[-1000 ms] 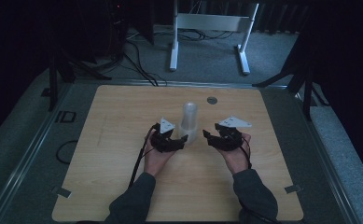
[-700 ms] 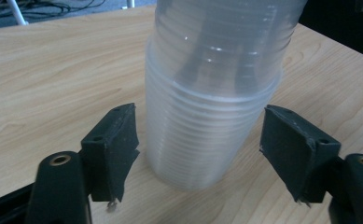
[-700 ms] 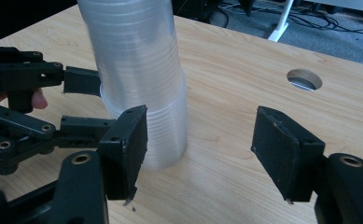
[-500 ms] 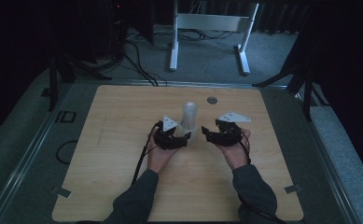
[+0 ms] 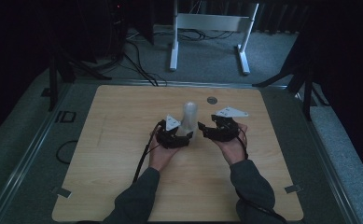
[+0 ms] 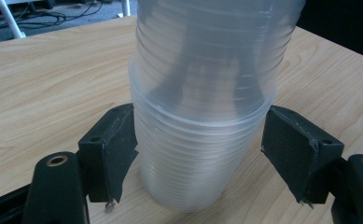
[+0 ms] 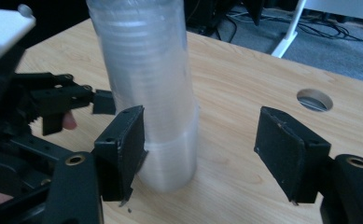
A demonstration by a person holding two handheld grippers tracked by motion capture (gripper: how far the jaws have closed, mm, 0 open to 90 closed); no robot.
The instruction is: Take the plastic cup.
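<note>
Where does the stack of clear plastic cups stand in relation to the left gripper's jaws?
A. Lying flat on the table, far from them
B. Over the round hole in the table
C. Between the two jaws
C: in the left gripper view, the stack of clear plastic cups stands upright on the table between the two jaws of the left gripper.

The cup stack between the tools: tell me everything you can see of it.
The cup stack is a tall column of clear, ribbed plastic cups nested together, standing upright on the wooden table, near its middle. A wider cup forms the bottom section. The left tool straddles that base with open jaws; whether they touch it is unclear. The right tool is open beside it, its left jaw close against the stack.
</note>
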